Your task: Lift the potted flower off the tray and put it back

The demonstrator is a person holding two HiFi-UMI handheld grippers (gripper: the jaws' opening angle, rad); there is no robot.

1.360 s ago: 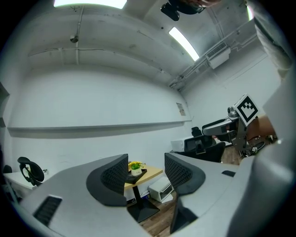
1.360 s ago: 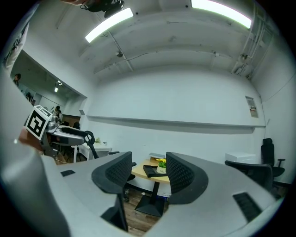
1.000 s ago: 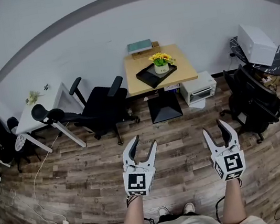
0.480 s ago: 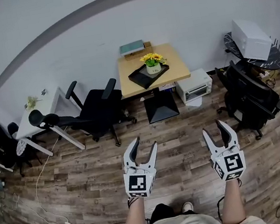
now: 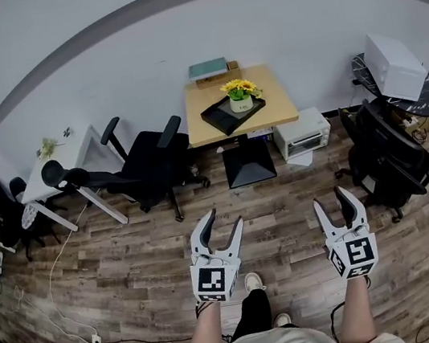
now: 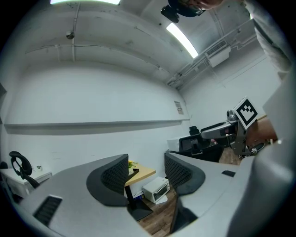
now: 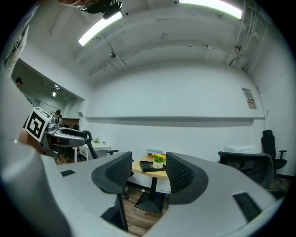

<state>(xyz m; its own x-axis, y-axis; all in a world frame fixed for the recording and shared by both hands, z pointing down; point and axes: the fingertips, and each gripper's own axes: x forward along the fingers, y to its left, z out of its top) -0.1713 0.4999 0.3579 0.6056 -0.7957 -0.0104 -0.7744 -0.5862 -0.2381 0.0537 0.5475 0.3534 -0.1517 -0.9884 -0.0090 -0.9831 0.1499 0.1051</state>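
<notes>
A potted flower [image 5: 241,95] with yellow blooms in a white pot stands in a black tray [image 5: 222,118] on a small wooden table [image 5: 275,105] by the far wall. The right gripper view shows the potted flower [image 7: 158,161] between its jaws, far off. In the left gripper view only a bit of the flower [image 6: 131,164] peeps past the left jaw. My left gripper [image 5: 221,222] and right gripper [image 5: 330,199] are held level over the wooden floor, well short of the table. Both are open with nothing between their jaws.
A black office chair [image 5: 152,164] stands left of the table, and a white microwave oven [image 5: 302,136] sits on the floor to its right. More black chairs [image 5: 386,152] crowd the right side. A white desk [image 5: 66,163] is at the left. Cables [image 5: 59,315] trail on the floor.
The view has shifted a little toward the table and one foot has stepped forward. Both grippers stay in the same place in the head view, still open.
</notes>
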